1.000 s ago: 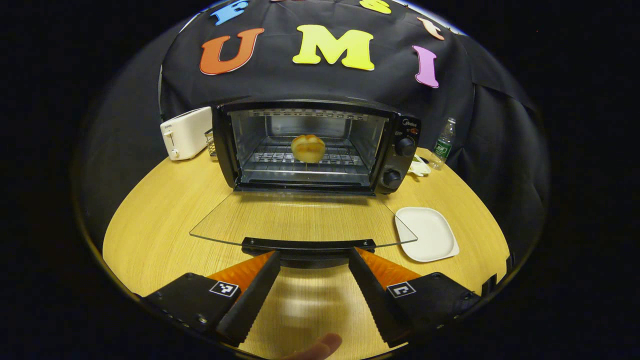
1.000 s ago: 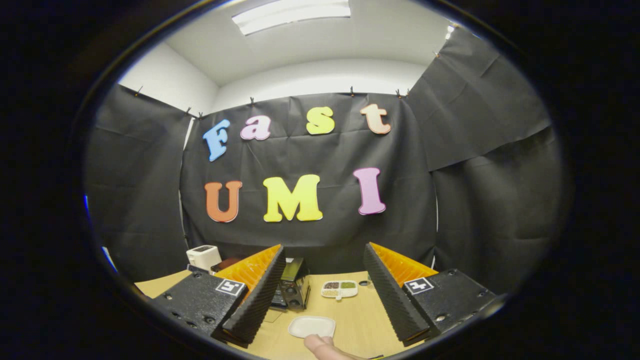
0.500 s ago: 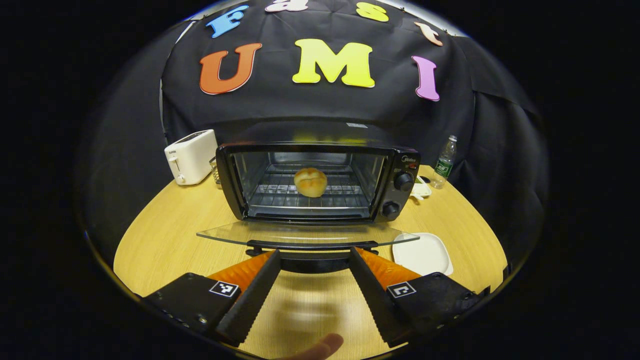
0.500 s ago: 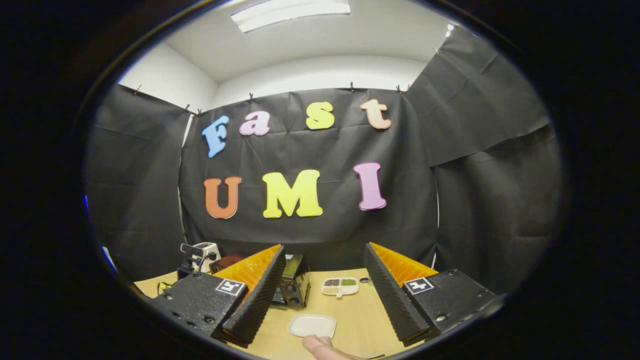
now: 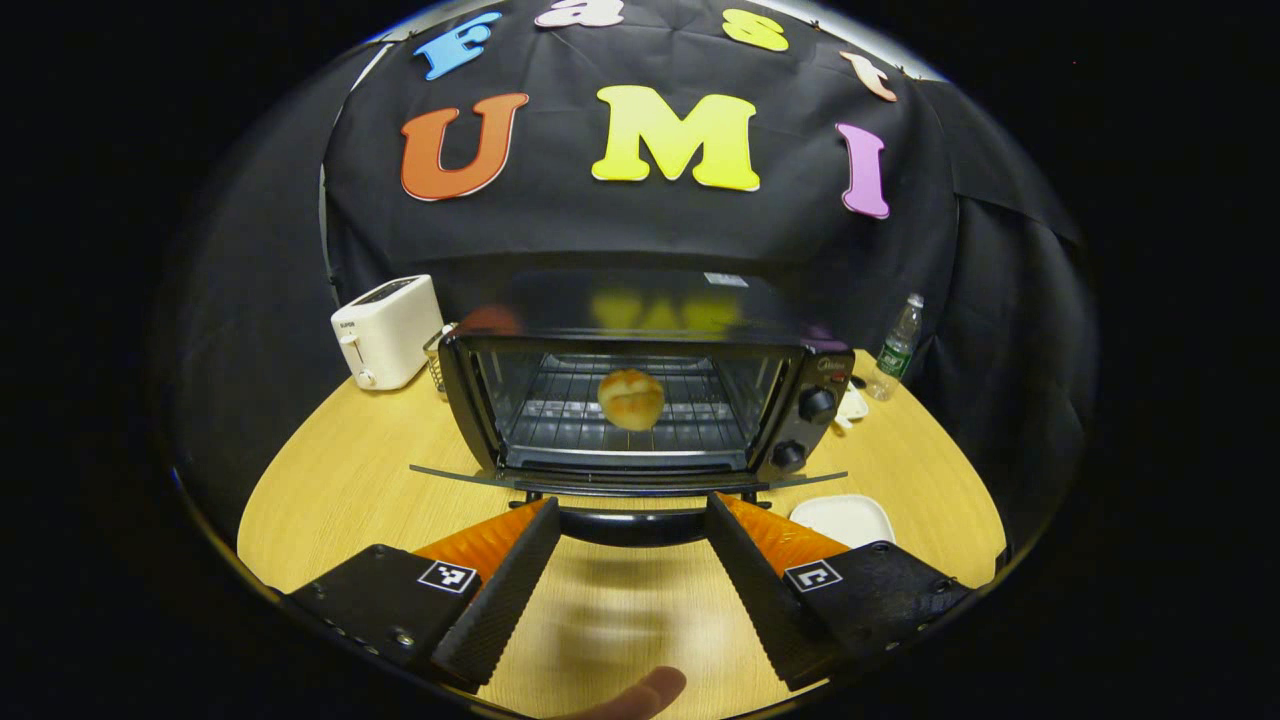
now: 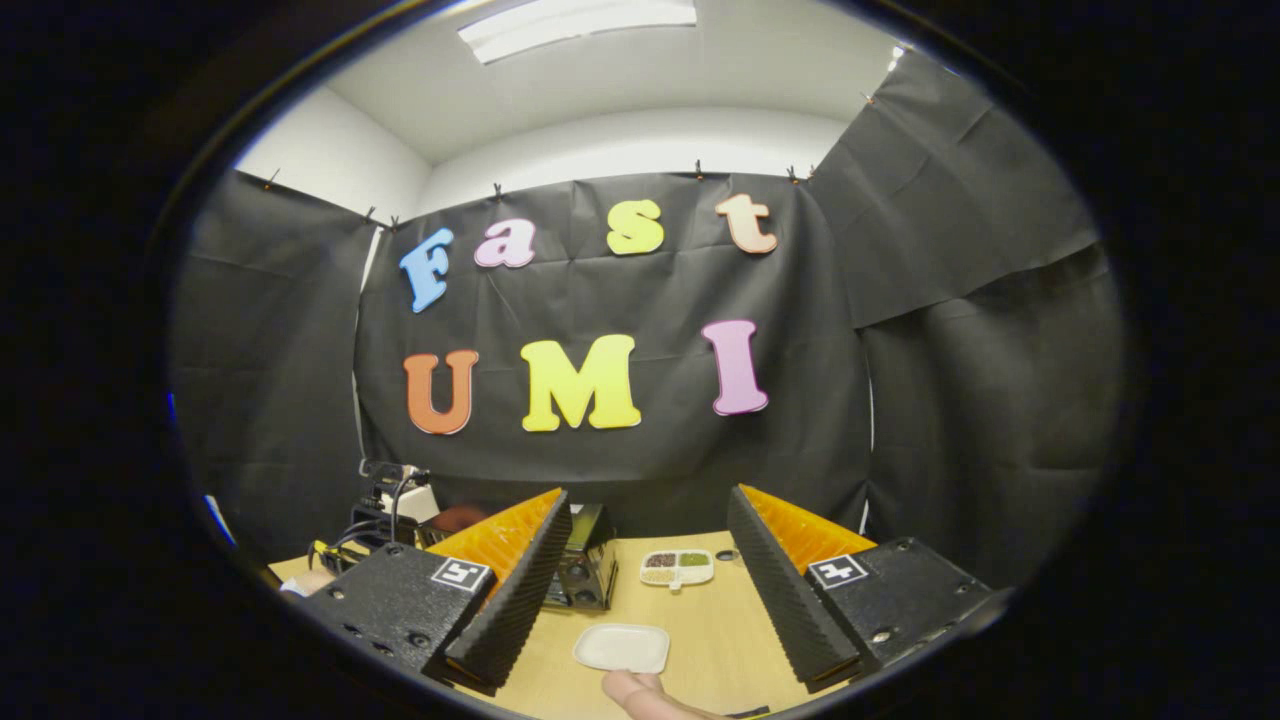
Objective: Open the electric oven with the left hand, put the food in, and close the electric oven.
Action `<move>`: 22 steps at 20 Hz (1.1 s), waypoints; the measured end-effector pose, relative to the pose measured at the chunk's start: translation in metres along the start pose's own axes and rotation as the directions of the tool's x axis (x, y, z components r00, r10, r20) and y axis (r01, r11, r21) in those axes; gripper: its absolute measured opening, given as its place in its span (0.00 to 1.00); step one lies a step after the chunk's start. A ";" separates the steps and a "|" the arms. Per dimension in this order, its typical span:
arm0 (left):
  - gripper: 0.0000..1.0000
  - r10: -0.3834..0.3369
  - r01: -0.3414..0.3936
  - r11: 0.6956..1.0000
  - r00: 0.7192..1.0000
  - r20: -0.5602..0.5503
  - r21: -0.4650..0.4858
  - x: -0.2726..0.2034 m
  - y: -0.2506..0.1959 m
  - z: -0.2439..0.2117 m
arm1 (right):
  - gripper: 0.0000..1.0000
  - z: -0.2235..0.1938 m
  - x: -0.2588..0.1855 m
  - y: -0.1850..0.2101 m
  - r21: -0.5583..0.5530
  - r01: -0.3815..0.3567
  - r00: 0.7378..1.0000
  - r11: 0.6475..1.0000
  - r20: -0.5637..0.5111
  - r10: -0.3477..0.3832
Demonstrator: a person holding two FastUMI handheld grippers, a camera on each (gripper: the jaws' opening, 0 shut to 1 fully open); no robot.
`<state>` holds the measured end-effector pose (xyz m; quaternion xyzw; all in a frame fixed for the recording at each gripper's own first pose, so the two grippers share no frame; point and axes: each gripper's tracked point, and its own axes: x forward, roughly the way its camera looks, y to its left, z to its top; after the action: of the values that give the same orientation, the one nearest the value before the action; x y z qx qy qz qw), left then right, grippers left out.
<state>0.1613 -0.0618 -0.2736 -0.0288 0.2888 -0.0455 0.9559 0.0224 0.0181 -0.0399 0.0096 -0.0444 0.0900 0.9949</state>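
- Left gripper: fingers spread either side of the oven door handle, not pinching.
- Bread roll sits on the rack inside the oven.
- Right gripper: fingers spread, empty, above the worktop.

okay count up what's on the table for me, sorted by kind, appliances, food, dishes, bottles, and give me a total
Appliances: 2, the oven and toaster
Food: 1, a bread roll
Dishes: 2, a white plate and a divided snack tray
Bottles: 1, a water bottle
Total: 6

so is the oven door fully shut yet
No, the glass door hangs partly open with the bread roll on the rack inside the oven.
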 end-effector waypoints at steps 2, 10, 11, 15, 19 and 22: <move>0.99 -0.010 0.010 0.999 1.000 0.009 -0.032 0.007 0.001 0.010 | 1.00 0.001 -0.004 0.001 0.004 -0.002 1.000 1.000 0.002 0.002; 0.94 -0.002 0.004 0.999 0.998 0.060 -0.035 0.010 0.003 0.029 | 0.94 0.006 -0.018 0.000 -0.016 0.015 1.000 1.000 0.007 -0.015; 0.94 -0.002 0.004 1.000 0.997 0.072 -0.029 0.007 0.003 0.031 | 0.94 0.006 -0.018 0.000 -0.018 0.017 1.000 1.000 0.008 -0.017; 0.94 -0.009 0.012 1.000 0.993 0.119 -0.022 -0.020 0.003 0.037 | 0.94 0.006 -0.023 0.002 -0.010 0.020 1.000 1.000 0.006 -0.020; 0.94 -0.005 0.007 1.000 0.982 0.189 -0.007 -0.058 0.007 0.050 | 0.94 0.008 -0.030 0.003 -0.007 0.026 1.000 1.000 0.009 -0.026; 0.94 -0.012 0.012 1.000 0.967 0.255 -0.001 -0.094 0.005 0.063 | 0.94 0.008 -0.034 0.008 -0.007 0.023 1.000 1.000 0.007 -0.023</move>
<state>0.1186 -0.0456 -0.1701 -0.0373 0.1636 -0.0468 0.9847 -0.0133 0.0194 -0.0351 0.0068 -0.0482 0.0783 0.9957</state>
